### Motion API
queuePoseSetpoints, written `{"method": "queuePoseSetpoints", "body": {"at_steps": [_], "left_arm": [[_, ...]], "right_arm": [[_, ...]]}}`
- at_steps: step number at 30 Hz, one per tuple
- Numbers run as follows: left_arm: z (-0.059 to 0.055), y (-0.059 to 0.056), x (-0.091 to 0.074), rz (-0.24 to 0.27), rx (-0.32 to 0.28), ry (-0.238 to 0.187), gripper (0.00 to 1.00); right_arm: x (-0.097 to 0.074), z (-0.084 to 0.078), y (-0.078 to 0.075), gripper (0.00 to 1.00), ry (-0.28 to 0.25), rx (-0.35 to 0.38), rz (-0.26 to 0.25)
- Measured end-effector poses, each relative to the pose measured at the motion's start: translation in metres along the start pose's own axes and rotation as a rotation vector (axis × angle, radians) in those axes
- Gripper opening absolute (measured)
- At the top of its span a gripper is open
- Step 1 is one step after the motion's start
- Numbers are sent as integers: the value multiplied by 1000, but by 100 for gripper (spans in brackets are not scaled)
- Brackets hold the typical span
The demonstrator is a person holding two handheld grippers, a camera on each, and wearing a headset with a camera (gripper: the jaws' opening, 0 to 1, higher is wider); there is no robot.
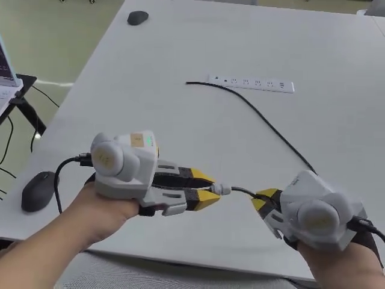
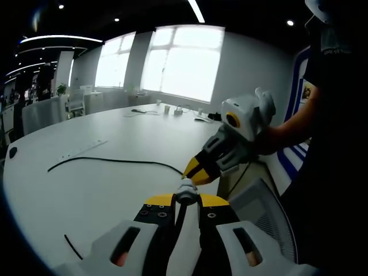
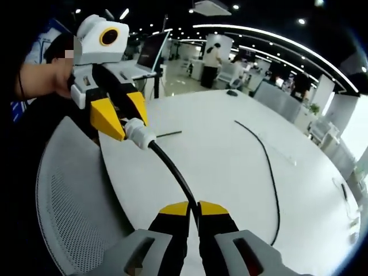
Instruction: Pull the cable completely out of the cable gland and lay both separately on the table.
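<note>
Gripping cable gland [image 1: 221, 189] and cable [image 3: 171, 169]
left gripper [image 1: 212, 190] clamps gland; right gripper [image 1: 260, 198] pinches cable just beside; axis runs between them.

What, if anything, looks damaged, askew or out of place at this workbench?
Nothing stands out. The left gripper holds the cable gland, the black cable runs from it to the right gripper with no visible damage, and the power strip lies flat on the table.
</note>
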State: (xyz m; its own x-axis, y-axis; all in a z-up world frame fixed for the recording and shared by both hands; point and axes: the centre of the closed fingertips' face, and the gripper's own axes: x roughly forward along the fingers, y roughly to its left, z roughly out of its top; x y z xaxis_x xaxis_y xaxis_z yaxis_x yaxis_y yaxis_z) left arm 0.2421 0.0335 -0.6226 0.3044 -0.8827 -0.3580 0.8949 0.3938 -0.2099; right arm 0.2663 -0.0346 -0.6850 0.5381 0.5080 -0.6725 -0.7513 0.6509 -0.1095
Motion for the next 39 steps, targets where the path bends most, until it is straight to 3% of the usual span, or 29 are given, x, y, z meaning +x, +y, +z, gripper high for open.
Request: {"method": "queuePoseSetpoints", "body": {"at_steps": [4,11,13,15,34,37,39], "left_arm": [[0,-1,0,1,3,-2,15],[-1,-2,0,4,-1,-1,15],[-2,-2,0,6,0,0,15],[-2,-1,1,13,-4,-3,15],[-1,8,-3,30,-23,6,15],[-3,9,-3,32,-29,13,15],[-4,9,-3,33,-29,17,15]], "right_arm": [[3,-14,-6,0,16,94,-5],[11,-36,-12,0,61,176,-16],[11,-35,-10,0,55,185,-13],[10,-33,-10,0,53,143,-20],[-4,-25,-10,4,4,49,1],[-11,-14,-10,8,-23,76,17],[-16,-2,-7,12,-36,44,27]]}}
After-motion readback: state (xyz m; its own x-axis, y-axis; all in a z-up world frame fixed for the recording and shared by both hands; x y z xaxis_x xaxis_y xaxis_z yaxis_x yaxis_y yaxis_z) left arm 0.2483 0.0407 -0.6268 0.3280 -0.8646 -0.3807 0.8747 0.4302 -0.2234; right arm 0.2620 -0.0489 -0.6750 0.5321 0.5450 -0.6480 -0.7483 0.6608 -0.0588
